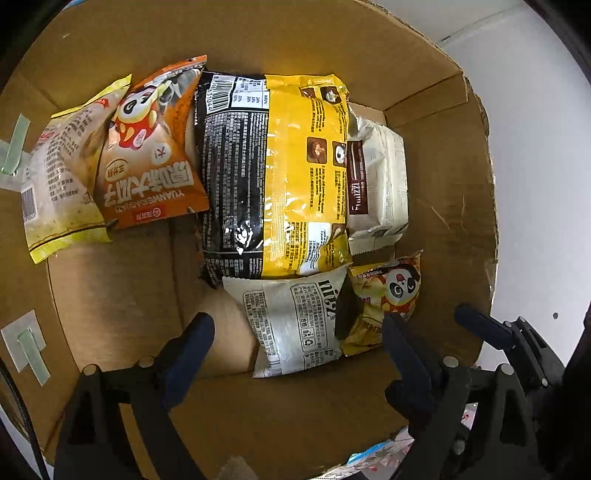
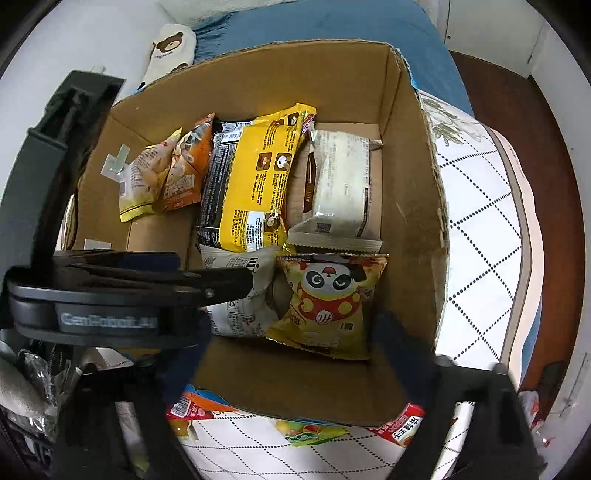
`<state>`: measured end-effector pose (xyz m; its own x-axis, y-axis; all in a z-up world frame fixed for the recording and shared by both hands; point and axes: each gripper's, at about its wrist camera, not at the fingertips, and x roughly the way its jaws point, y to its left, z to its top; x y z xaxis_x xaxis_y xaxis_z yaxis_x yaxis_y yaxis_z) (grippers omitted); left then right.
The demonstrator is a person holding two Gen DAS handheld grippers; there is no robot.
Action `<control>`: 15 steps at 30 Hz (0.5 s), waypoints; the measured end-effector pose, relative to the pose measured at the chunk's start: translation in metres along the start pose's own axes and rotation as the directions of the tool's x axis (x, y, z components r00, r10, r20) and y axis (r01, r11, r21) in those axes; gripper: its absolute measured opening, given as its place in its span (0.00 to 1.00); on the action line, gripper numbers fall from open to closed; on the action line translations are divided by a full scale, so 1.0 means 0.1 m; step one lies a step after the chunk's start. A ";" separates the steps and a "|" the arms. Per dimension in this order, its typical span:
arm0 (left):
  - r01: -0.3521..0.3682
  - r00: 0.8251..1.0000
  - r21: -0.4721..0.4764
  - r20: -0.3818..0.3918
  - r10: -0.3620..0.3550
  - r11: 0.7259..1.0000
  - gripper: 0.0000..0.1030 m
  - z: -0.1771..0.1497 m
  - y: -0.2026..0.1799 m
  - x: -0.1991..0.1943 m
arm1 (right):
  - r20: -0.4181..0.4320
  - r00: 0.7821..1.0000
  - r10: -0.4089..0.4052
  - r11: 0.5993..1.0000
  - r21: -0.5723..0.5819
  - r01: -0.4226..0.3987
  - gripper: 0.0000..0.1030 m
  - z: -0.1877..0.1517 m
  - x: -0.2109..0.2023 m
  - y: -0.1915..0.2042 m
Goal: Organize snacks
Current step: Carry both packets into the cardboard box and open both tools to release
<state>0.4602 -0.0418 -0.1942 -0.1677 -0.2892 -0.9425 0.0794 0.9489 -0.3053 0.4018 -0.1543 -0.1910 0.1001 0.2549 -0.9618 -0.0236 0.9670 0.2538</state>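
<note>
An open cardboard box (image 1: 332, 413) (image 2: 413, 177) holds several snack packs. A big yellow-and-black bag (image 1: 280, 173) (image 2: 251, 184) lies in the middle. An orange panda pack (image 1: 147, 158) (image 2: 184, 170) and a pale yellow pack (image 1: 62, 181) (image 2: 142, 184) lean at the left. A white pack (image 1: 380, 184) (image 2: 343, 184) lies at the right. A white printed pack (image 1: 295, 321) (image 2: 240, 295) and a yellow panda pack (image 1: 388, 299) (image 2: 328, 299) lie nearest. My left gripper (image 1: 299, 332) is open and empty above the white printed pack. My right gripper (image 2: 291, 343) is open and empty over the box's near side.
The box stands on a white quilted cloth (image 2: 476, 206) with a diamond pattern. More snack packs (image 2: 399, 428) lie on the cloth under the box's near edge. A blue cloth (image 2: 314, 26) and a bear-print item (image 2: 170, 48) lie behind the box. The left gripper's body (image 2: 92, 291) reaches in from the left.
</note>
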 end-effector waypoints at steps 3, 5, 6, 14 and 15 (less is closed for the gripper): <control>-0.016 1.000 -0.001 0.025 0.016 1.000 0.90 -0.05 0.01 -0.05 | -0.003 1.000 -0.018 1.000 0.002 0.018 0.93 -0.01 0.00 0.02; -0.032 0.998 0.002 0.051 0.032 0.999 0.90 -0.09 0.02 -0.11 | 0.003 1.000 -0.027 1.000 0.005 0.027 0.94 -0.02 -0.03 0.05; -0.043 0.997 0.003 0.065 0.042 0.999 0.90 -0.11 0.03 -0.14 | 0.007 0.999 -0.035 0.999 0.009 0.035 0.94 -0.03 -0.04 0.06; -0.155 0.954 -0.003 0.261 0.151 0.988 0.90 -0.35 -0.04 -0.57 | 0.104 0.993 -0.057 0.997 0.050 0.052 0.94 -0.14 -0.35 0.09; -0.162 0.947 -0.004 0.281 0.156 0.987 0.90 -0.39 -0.05 -0.61 | 0.124 0.990 -0.069 0.997 0.048 0.064 0.94 -0.16 -0.40 0.12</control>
<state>0.4319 -0.0240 -0.1300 0.1292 -0.1607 -0.9785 0.1011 0.9838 -0.1482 0.3816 -0.1532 -0.1514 0.2240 0.1849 -0.9569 0.0307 0.9800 0.1966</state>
